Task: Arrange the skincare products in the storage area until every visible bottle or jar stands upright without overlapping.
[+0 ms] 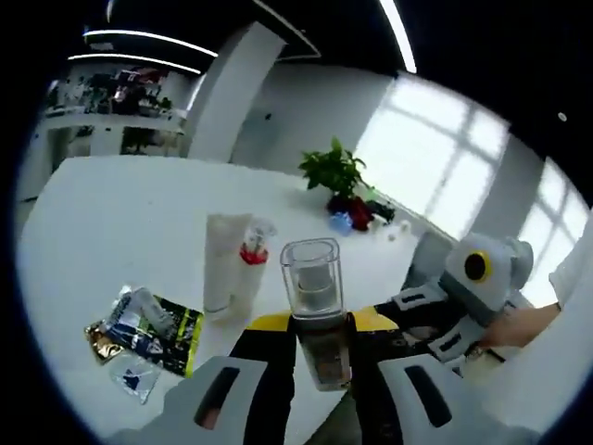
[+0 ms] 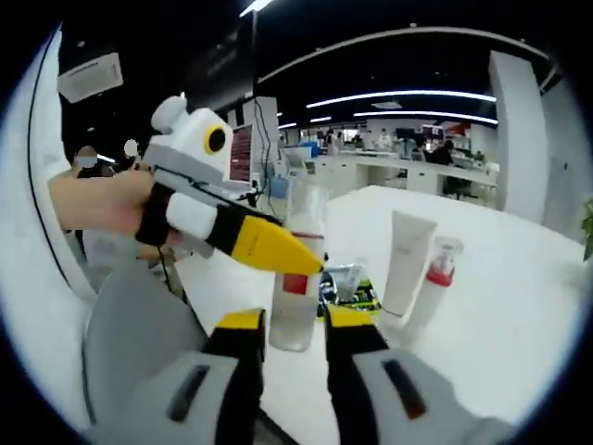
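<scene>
A clear square bottle with a see-through cap and a red label stands upright just above the white table. My left gripper is shut on its lower half; in the right gripper view it reaches in from the left, held by a hand. My right gripper is open, its yellow-tipped jaws level with the bottle's base; whether they touch it I cannot tell. It enters the left gripper view from the right. A white tube and a small red-banded bottle stand upright side by side.
Several flat sachets lie on the table left of the tube, and show behind the bottle. A potted plant stands at the far edge. A person's sleeve and monitors are to the left.
</scene>
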A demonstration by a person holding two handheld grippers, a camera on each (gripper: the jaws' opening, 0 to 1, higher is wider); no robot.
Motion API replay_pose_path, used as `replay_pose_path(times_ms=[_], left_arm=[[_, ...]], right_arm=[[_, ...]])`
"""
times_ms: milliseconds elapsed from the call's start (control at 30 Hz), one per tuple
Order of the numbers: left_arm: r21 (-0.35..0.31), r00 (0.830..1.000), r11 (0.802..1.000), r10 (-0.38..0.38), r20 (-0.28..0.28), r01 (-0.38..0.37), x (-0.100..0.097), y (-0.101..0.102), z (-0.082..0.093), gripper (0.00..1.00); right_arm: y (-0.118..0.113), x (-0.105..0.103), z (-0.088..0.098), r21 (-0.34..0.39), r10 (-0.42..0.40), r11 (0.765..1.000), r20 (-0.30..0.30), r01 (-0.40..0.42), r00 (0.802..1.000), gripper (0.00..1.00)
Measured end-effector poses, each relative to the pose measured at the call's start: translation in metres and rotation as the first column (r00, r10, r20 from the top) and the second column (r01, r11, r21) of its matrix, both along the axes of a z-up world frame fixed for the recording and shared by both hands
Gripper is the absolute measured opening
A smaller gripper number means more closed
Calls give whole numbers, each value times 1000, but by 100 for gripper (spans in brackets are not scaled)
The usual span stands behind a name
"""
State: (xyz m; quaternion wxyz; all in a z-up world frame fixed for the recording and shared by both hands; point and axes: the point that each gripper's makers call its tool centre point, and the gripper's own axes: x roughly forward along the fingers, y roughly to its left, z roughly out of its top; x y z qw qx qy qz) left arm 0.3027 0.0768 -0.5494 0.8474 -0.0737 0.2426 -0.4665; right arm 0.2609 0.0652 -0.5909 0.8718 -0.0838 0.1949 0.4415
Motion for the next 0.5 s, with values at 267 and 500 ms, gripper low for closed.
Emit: replay_pose_path(times_ms=[267,500], left_arm=[[198,974,966,-193,119,167,-3,-4,-6,18],[208,945,939,-304,124,275,-18,-19,-8,18]], right_arm=[[-14,19,55,277,13,961,-31,-4,999,33],[2,28,77,399,66,916,-26,-50,997,34]])
